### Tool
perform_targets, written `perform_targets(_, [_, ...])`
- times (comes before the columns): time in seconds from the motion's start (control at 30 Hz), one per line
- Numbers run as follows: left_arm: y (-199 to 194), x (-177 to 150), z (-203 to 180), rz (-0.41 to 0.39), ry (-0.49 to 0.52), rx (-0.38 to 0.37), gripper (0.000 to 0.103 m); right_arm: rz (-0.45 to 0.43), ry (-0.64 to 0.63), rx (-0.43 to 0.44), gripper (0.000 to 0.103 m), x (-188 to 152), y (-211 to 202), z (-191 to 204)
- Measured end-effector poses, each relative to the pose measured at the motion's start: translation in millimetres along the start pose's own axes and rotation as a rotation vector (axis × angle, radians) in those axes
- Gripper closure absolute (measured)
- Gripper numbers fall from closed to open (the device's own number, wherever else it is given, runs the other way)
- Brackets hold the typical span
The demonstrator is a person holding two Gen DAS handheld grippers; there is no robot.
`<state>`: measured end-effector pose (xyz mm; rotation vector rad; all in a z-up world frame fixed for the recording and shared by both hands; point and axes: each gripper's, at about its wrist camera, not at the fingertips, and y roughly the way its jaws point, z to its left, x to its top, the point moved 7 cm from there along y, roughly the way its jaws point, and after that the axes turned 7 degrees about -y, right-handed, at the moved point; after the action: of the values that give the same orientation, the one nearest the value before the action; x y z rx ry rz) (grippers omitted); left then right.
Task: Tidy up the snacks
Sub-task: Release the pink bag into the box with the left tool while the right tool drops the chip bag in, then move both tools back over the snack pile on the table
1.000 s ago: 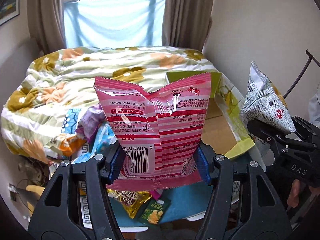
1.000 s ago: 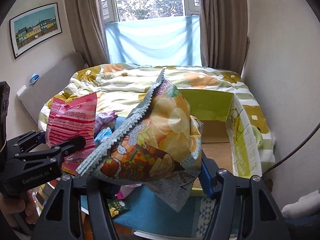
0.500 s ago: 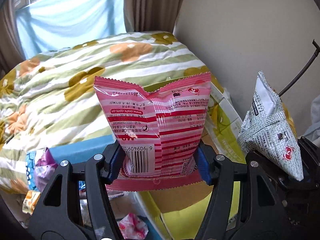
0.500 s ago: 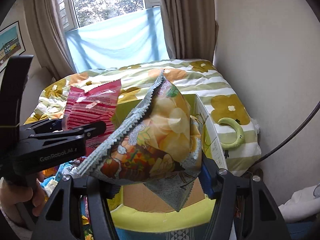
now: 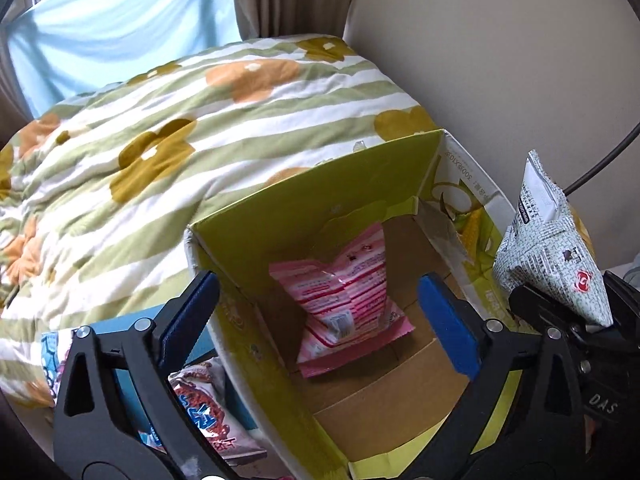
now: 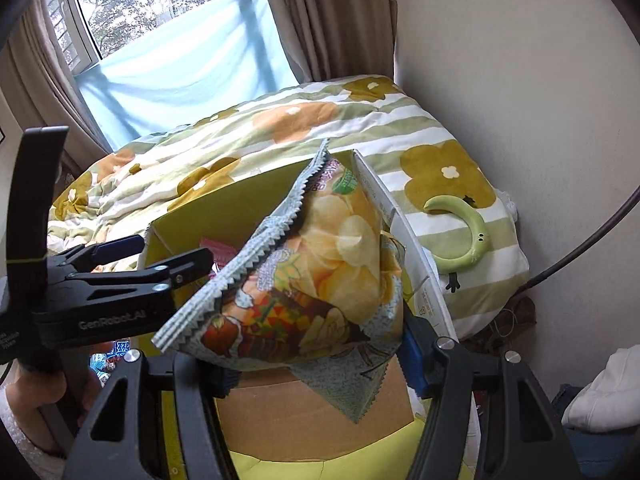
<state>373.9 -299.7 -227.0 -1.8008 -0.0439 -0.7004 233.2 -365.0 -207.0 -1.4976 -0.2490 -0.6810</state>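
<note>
A pink striped snack bag lies inside the open green cardboard box, leaning on its far wall. My left gripper is open and empty above the box; it also shows in the right wrist view. My right gripper is shut on a chip bag with a yellow chip picture, held over the box. In the left wrist view that bag shows its grey-white back at the right.
The box stands against a bed with a green-striped flowered quilt. More snack bags lie left of the box on a blue surface. A green crescent-shaped object rests on the quilt by the wall.
My left gripper has opened and let go of the pink bag, which dropped into the box. Both grippers have moved over the box; the right one still holds the chip bag.
</note>
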Motion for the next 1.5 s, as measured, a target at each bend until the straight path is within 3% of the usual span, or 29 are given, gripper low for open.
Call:
perform_targets(0.23, [-41, -20, 33, -0.031, -0.066, 0.003, 0.004, 0.022, -0.01, 0.023, 0.044, 9, 8, 6])
perform_targets(0.37, [-61, -28, 48, -0.074, -0.097, 0.008, 0.004, 0.031, -0.055, -0.01, 0.044, 19, 19, 10])
perform_targets(0.53, [-73, -35, 59, -0.097, -0.082, 0.055, 0.004, 0.057, -0.082, -0.025, 0.043, 25, 40, 14])
perform_targets(0.6, [-74, -39, 62, -0.099, -0.081, 0.069, 0.004, 0.081, -0.092, -0.051, 0.038, 25, 51, 15])
perform_targets(0.67, [-76, -44, 66, -0.094, -0.087, 0.077, 0.004, 0.072, -0.099, -0.068, 0.006, 26, 58, 15])
perform_targets(0.7, [-76, -47, 67, -0.09, -0.092, 0.079, 0.004, 0.065, -0.104, -0.066, 0.001, 26, 59, 15])
perform_targets(0.77, [-76, -53, 70, -0.085, -0.101, 0.086, 0.004, 0.061, -0.116, -0.066, 0.0, 24, 58, 16])
perform_targets(1.03, [-96, -75, 70, -0.093, -0.131, 0.1, 0.004, 0.015, -0.136, -0.031, 0.0, 10, 29, 21])
perform_targets(1.27, [-148, -86, 59, -0.164, -0.138, 0.118, 0.004, -0.06, -0.135, -0.009, 0.0, 8, -21, 28])
perform_targets(1.5, [-205, -120, 51, -0.225, -0.161, 0.15, 0.004, -0.121, -0.186, 0.011, 0.0, -10, -83, 39])
